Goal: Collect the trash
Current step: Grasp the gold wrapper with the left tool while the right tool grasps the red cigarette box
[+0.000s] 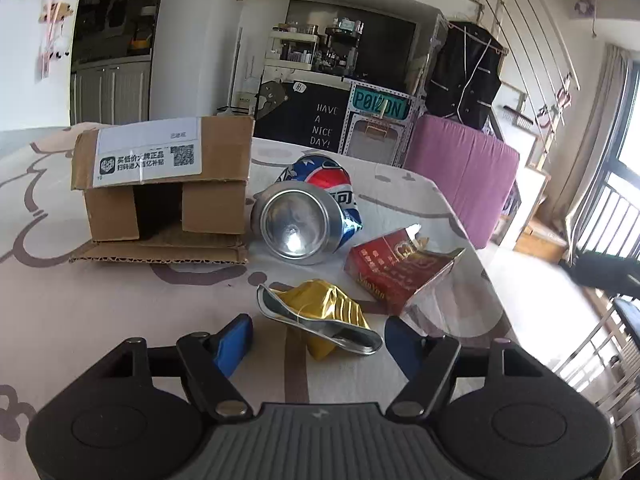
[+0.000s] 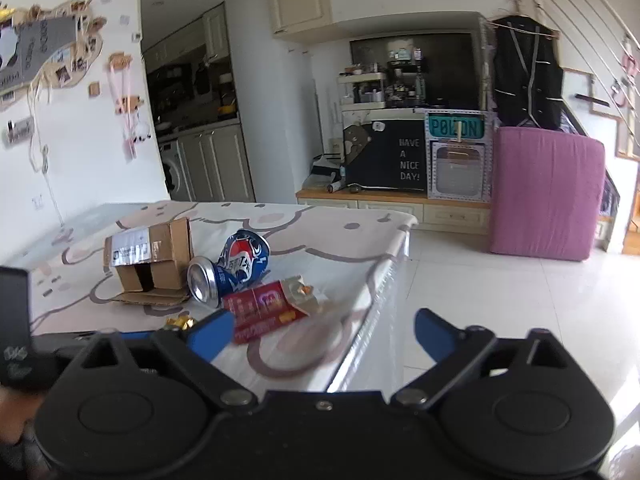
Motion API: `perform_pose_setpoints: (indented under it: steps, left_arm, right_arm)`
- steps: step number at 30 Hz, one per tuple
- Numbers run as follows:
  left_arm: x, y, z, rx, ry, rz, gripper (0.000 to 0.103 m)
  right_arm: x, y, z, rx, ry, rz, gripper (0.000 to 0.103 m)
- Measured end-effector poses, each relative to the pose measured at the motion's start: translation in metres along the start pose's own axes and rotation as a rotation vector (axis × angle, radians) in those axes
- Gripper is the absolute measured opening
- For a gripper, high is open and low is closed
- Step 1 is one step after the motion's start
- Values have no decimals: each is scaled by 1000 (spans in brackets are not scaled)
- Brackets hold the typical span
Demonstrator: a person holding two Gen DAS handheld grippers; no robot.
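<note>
Trash — gold can [image 1: 320,316], blue can [image 1: 308,216], red pack [image 1: 396,268], box [image 1: 164,184] — is strewn on a patterned table [image 1: 100,300] in a living room, framed by the spread, empty left gripper [image 1: 316,336] and right gripper [image 2: 320,332].

We see white walls [image 2: 260,80] | glossy white tile floor [image 2: 500,300] | pink covered block [image 2: 544,196] by cream cabinets [image 2: 216,164] | daylight from window [image 1: 624,168] at right | patterned tabletop [image 1: 100,308]

The right claw [image 2: 324,334] hangs with its blue fingers [image 2: 212,336] spread and nothing between them, near the worktop [image 2: 320,236] edge. Beyond lie a red cigarette pack [image 2: 266,308], a dented blue can [image 2: 228,268] and, further left, a cardboard box [image 2: 150,260] lying on its side.
</note>
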State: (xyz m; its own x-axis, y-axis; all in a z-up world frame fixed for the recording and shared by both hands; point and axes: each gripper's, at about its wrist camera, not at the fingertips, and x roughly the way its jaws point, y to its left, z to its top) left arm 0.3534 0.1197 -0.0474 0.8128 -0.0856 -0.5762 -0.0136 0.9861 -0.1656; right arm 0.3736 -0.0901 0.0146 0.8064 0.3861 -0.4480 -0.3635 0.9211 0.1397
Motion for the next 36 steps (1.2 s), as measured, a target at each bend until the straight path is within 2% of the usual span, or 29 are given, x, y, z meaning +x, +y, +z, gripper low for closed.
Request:
perform_pose_setpoints:
  steps: [1, 3, 5, 6, 7, 10, 13, 16, 19, 22, 23, 24, 26, 27, 28, 29, 31, 36]
  left_arm:
    - [0, 0, 0, 3, -1, 3, 64]
    - [-1, 1, 0, -7, -5, -2, 47]
    - [-2, 6, 0, -29, -9, -16, 45]
    - [-2, 9, -1, -44, -11, -27, 45]
    - [-2, 10, 0, -55, -13, -35, 39]
    - [-2, 19, 0, -104, -14, -66, 28]
    - [-2, 28, 0, -156, -18, -100, 27]
    - [-3, 37, -2, -199, -22, -128, 26]
    - [-4, 44, -4, -237, -25, -153, 26]
    - [-3, 50, -6, -275, -28, -175, 26]
    - [-4, 51, -6, -280, -27, -178, 25]
    - [-5, 51, -7, -277, -25, -180, 25]
    - [-10, 49, -9, -259, -19, -178, 25]
    - [-13, 48, -10, -252, -16, -178, 25]
    - [-16, 48, -12, -248, -13, -179, 25]
    - [-19, 47, -13, -246, -12, -179, 25]
    - [-26, 49, -16, -243, -7, -175, 24]
    - [-41, 56, -22, -242, -3, -155, 23]
  right_arm:
    - [9, 3, 3, -8, 11, 3, 91]
    - [27, 7, 7, 0, 45, 12, 86]
    - [44, 10, 9, 31, 94, 20, 75]
    - [53, 11, 10, 59, 129, 27, 73]
    - [60, 12, 11, 84, 151, 38, 71]
    - [73, 19, 9, 177, 193, 63, 71]
    - [88, 33, 7, 210, 233, 56, 73]
    - [102, 45, 6, 226, 250, 12, 74]
    - [115, 52, 9, 266, 251, -68, 80]
    - [125, 58, 11, 233, 256, -100, 78]
    - [127, 62, 10, 191, 273, -99, 70]
    - [127, 64, 9, 149, 280, -86, 68]
    - [121, 70, 7, 80, 268, -42, 46]
    - [119, 72, 7, 53, 274, -21, 41]
    - [117, 73, 8, 38, 287, 8, 30]
    - [115, 73, 8, 31, 301, 27, 26]
    - [110, 74, 8, 1, 305, 44, 21]
    - [88, 69, 2, -23, 325, 93, 21]
